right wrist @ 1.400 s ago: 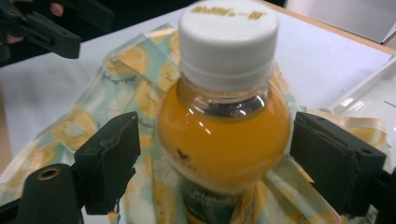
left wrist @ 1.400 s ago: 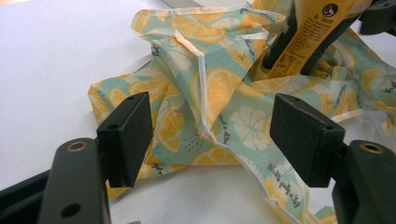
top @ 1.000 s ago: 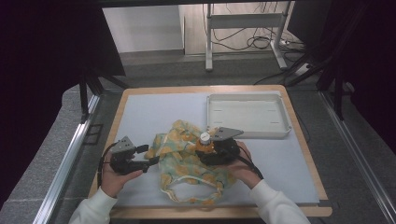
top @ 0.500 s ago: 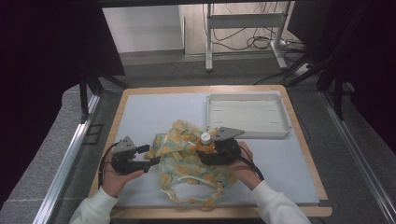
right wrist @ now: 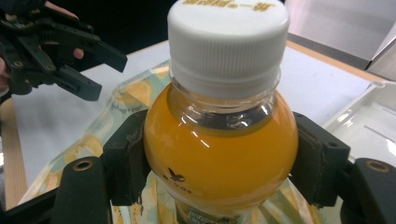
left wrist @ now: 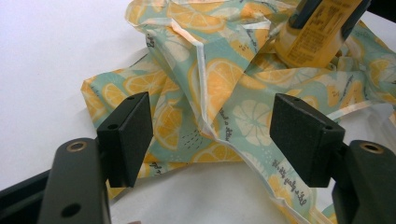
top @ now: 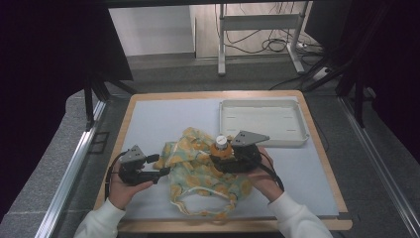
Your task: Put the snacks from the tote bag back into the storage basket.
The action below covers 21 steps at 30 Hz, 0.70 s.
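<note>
Orange juice bottle (right wrist: 219,144), white-capped, stands upright over the citrus-print cloth bag (top: 198,171), clamped in the right gripper's (top: 224,159) fingers. Left gripper (top: 159,171), fingers apart, at the bag's left edge.

The bottle (right wrist: 219,140) hides the bag (right wrist: 93,144) beneath it; its base is cut off. Print on its white cap (right wrist: 228,32) is clipped, the label below too blurred to read.

Even, bright light on the table, dark surroundings; close views slightly soft.
</note>
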### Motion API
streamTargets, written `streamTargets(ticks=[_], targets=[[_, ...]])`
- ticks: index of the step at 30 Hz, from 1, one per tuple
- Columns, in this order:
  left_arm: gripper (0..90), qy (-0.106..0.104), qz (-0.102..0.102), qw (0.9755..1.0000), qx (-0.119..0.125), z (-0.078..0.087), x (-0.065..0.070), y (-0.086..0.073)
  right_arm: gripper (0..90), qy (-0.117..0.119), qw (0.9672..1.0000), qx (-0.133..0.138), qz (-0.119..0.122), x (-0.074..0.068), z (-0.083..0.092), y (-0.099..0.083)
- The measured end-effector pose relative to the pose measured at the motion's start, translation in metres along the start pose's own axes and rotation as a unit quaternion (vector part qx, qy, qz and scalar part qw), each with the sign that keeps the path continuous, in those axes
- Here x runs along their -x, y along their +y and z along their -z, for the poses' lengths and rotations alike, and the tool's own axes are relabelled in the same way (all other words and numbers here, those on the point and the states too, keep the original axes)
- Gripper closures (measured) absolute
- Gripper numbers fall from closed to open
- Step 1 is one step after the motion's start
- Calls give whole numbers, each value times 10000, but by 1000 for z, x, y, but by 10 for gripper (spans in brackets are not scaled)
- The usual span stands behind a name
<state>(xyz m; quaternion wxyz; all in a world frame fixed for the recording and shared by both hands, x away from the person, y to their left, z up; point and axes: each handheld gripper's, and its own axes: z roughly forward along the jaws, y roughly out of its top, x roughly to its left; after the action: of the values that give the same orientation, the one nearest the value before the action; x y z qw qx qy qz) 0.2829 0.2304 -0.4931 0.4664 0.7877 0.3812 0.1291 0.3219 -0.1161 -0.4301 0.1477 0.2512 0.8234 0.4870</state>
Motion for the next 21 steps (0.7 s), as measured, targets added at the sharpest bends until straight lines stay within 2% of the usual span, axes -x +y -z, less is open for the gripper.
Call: streamTargets(ticks=[14, 21], targets=[[307, 18, -34, 10000, 11, 1, 1, 0, 301, 31, 9991, 411, 24, -3, 23, 19], [308, -12, -55, 10000, 4, 1, 1, 0, 300, -11, 9989, 460, 78, -4, 26, 25]])
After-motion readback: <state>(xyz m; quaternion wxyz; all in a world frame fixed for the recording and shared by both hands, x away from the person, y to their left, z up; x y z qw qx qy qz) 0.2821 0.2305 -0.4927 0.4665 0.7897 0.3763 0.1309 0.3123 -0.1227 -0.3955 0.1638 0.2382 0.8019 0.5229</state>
